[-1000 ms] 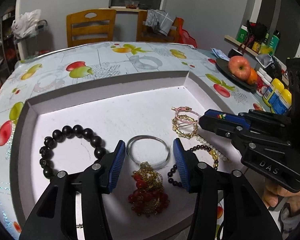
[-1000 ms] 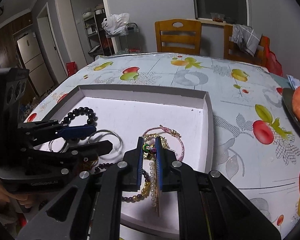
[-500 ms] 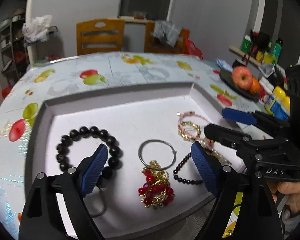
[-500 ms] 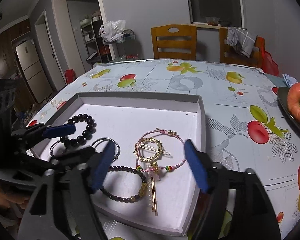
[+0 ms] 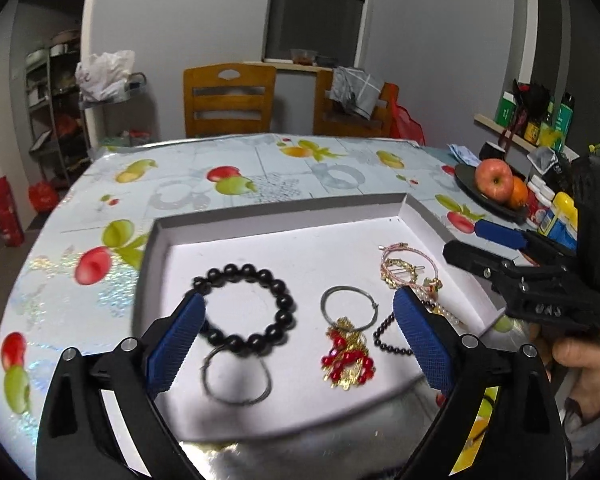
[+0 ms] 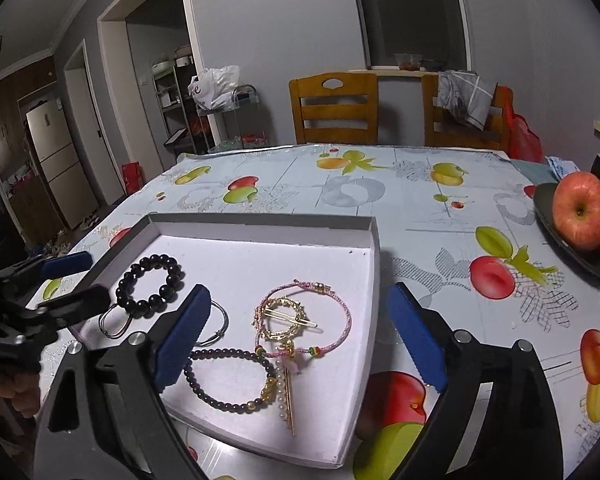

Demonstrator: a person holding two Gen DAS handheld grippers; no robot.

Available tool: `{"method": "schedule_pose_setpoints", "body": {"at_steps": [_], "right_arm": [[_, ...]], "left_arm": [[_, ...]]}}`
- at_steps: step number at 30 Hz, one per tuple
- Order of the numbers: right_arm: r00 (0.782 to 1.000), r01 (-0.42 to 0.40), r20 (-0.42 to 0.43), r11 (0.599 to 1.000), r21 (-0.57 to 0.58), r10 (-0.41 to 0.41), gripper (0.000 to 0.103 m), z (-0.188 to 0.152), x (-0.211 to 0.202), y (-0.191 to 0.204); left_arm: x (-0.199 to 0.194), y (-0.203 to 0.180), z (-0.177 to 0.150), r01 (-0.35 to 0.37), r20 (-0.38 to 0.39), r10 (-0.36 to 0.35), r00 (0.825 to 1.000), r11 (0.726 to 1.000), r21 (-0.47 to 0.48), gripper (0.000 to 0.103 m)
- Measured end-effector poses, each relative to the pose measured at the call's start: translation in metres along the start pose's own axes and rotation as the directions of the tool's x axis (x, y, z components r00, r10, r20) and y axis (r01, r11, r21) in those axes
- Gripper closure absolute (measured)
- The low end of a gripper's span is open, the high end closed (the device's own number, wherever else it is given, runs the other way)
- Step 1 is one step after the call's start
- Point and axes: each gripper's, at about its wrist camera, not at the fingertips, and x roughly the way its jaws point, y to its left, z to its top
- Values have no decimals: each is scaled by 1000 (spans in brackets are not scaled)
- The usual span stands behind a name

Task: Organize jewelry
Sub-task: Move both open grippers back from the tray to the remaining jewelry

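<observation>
A white tray (image 5: 284, 216) (image 6: 374, 264) on the table holds the jewelry. In the left wrist view it holds a black bead bracelet (image 5: 260, 276), a wire ring (image 5: 236, 380), a silver hoop (image 5: 350, 308), a red and gold piece (image 5: 348, 356), a dark bead bracelet (image 5: 388, 340) and a pink cord bracelet with a gold hair clip (image 5: 408, 268). The right wrist view shows the pink bracelet (image 6: 340, 312), gold clip (image 6: 288, 316), dark bracelet (image 6: 228, 376) and black bracelet (image 6: 152, 284). My left gripper (image 5: 296, 348) is open and empty above the tray's near edge. My right gripper (image 6: 300, 340) is open and empty.
A dark plate with an apple (image 5: 494, 178) (image 6: 580, 208) and an orange sits at the table's right. Bottles (image 5: 560, 216) stand near it. Two wooden chairs (image 5: 230, 100) stand behind the table. A shelf rack (image 6: 220, 120) stands at the back left.
Both grippers opened wide and pulled back and up from the tray. The right gripper let go of the pink bracelet cluster, which now lies in the tray.
</observation>
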Motion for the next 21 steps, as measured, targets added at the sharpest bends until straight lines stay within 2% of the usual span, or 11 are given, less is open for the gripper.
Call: {"method": "schedule_pose_setpoints", "body": {"at_steps": [2,7,11,15,21], "right_arm": [[999,-35,9,999,9,35,7,0,-4,-2],[998,-47,-28,999,27,48,7,2,-15,0],[998,-48,-48,999,-8,47,6,-5,-35,11],[996,-54,-77,998,-37,52,6,-19,-55,17],[993,-43,-110,998,-46,38,6,-46,-74,17]], "left_arm": [[-13,3,-5,0,7,0,1000,1000,-4,8],[-40,9,-26,23,2,-23,1000,1000,-12,8],[-54,4,-43,63,-9,-63,998,998,-4,8],[-62,-15,-60,106,-39,-104,994,992,69,8],[-61,-40,-76,109,-65,-100,993,979,170,8]]}}
